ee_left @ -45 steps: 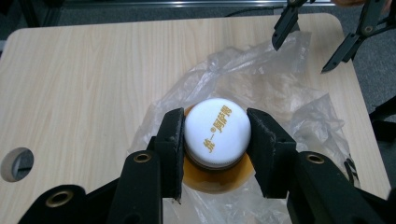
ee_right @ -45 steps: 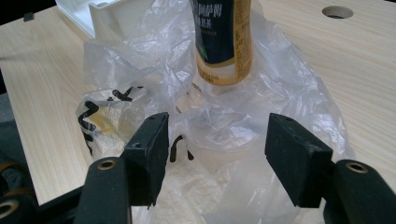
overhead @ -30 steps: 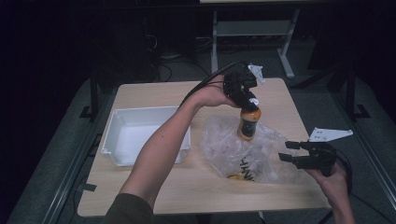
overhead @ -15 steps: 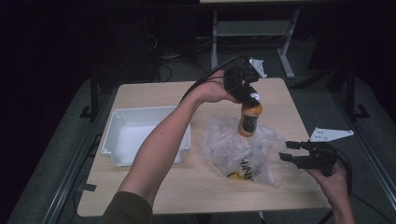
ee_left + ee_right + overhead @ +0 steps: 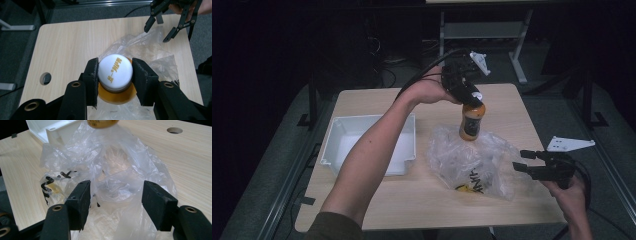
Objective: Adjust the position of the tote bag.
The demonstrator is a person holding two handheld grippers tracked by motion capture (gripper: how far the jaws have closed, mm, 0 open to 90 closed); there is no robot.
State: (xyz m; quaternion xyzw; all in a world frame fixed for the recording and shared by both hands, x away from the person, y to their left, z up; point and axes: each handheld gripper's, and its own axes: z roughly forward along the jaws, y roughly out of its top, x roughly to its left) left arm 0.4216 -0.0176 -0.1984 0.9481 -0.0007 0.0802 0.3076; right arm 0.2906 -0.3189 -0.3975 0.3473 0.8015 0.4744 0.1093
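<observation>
An orange bottle (image 5: pixel 472 122) with a white cap (image 5: pixel 115 71) hangs upright over the mouth of a crumpled clear plastic bag (image 5: pixel 472 165). My left gripper (image 5: pixel 472 97) is shut on the cap from above, one pad on each side (image 5: pixel 115 75). The bottle's base (image 5: pixel 102 123) is above the bag (image 5: pixel 112 170). A second item with black lettering (image 5: pixel 469 185) lies inside the bag. My right gripper (image 5: pixel 524 161) stands open at the bag's right edge. Its pads (image 5: pixel 116 197) are spread wide, with loose plastic between them and neither pad pressing on it.
A white tray (image 5: pixel 342 135) sits on the left part of the wooden table, next to the bag. A round hole (image 5: pixel 45 78) is cut in the tabletop. A metal stand (image 5: pixel 482 30) and cables lie on the floor beyond the far edge.
My left gripper has lifted the orange bottle higher, up from the bag's mouth. The right gripper has stayed at the bag's right edge.
</observation>
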